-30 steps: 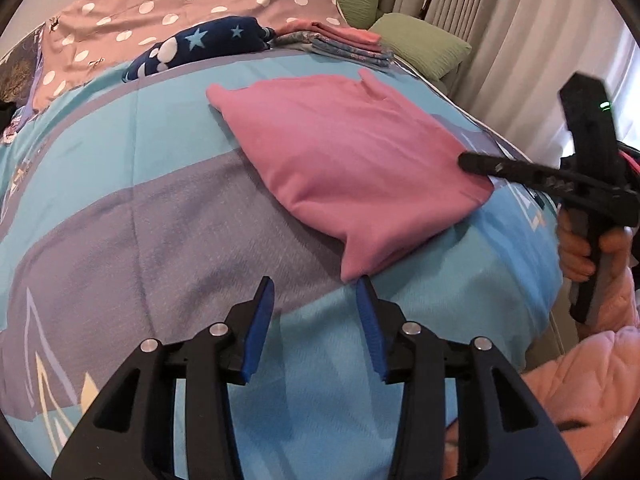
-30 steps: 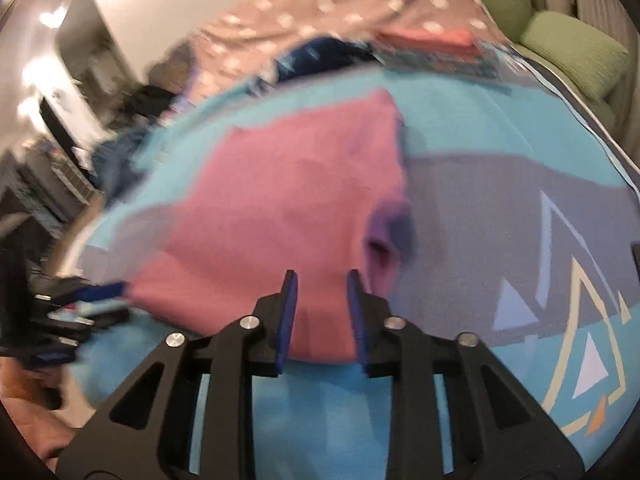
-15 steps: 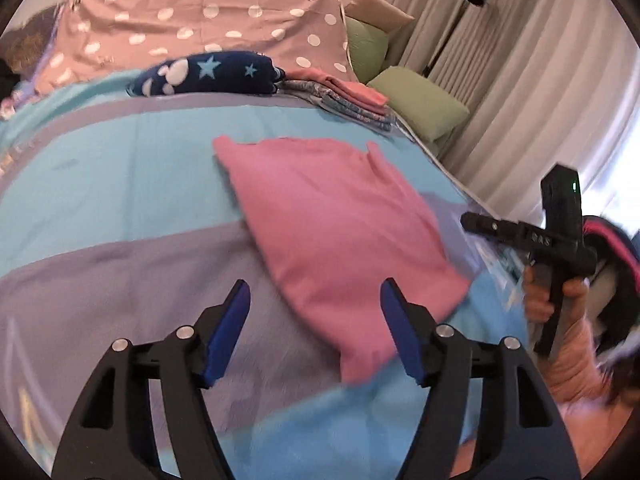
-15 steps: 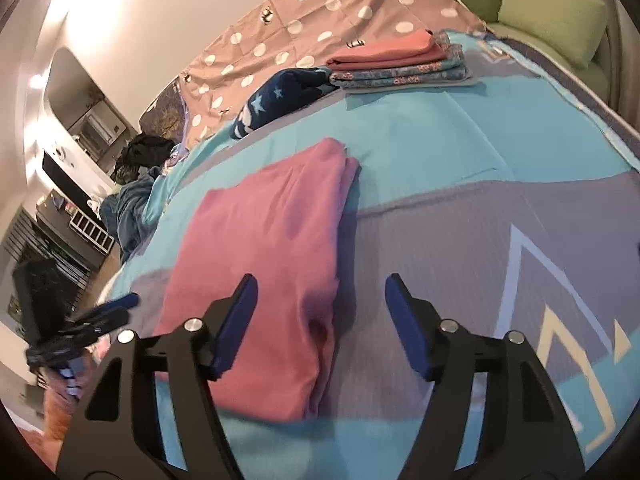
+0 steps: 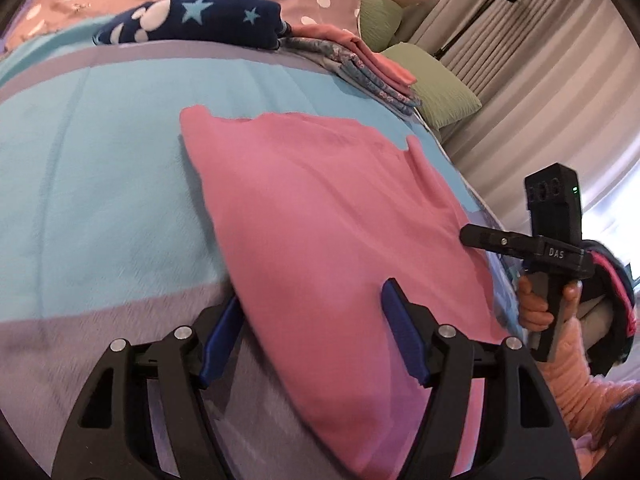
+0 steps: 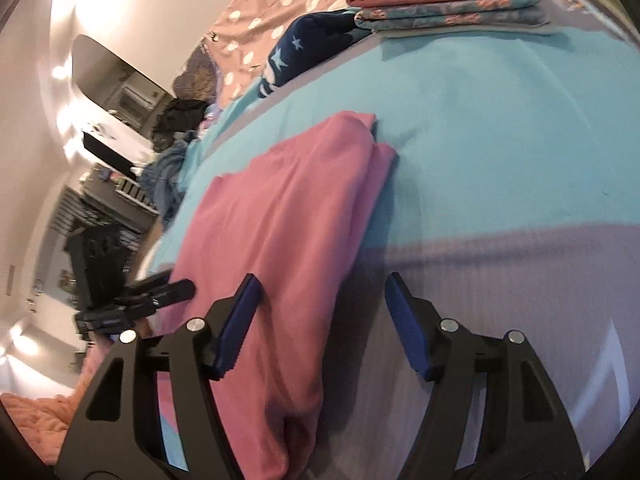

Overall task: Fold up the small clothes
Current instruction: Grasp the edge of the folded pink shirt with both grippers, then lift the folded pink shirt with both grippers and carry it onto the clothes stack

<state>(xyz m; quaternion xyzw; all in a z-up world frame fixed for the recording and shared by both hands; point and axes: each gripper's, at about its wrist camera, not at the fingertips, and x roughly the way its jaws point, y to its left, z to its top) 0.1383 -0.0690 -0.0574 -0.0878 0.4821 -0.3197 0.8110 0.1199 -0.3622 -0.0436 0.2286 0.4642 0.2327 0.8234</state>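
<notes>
Pink folded garment [image 5: 328,216] lies flat beneath both just-opened claws, left claw [image 5: 312,336] and right claw [image 6: 320,320], unheld.

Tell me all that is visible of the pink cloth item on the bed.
The pink folded garment looks like soft knit fabric, plain, without print. It lies flat on the turquoise and grey bedspread, folded into a long rectangle, with layered edges showing at one end. Nothing grips it: the left gripper and the right gripper stand open over its near end.
</notes>
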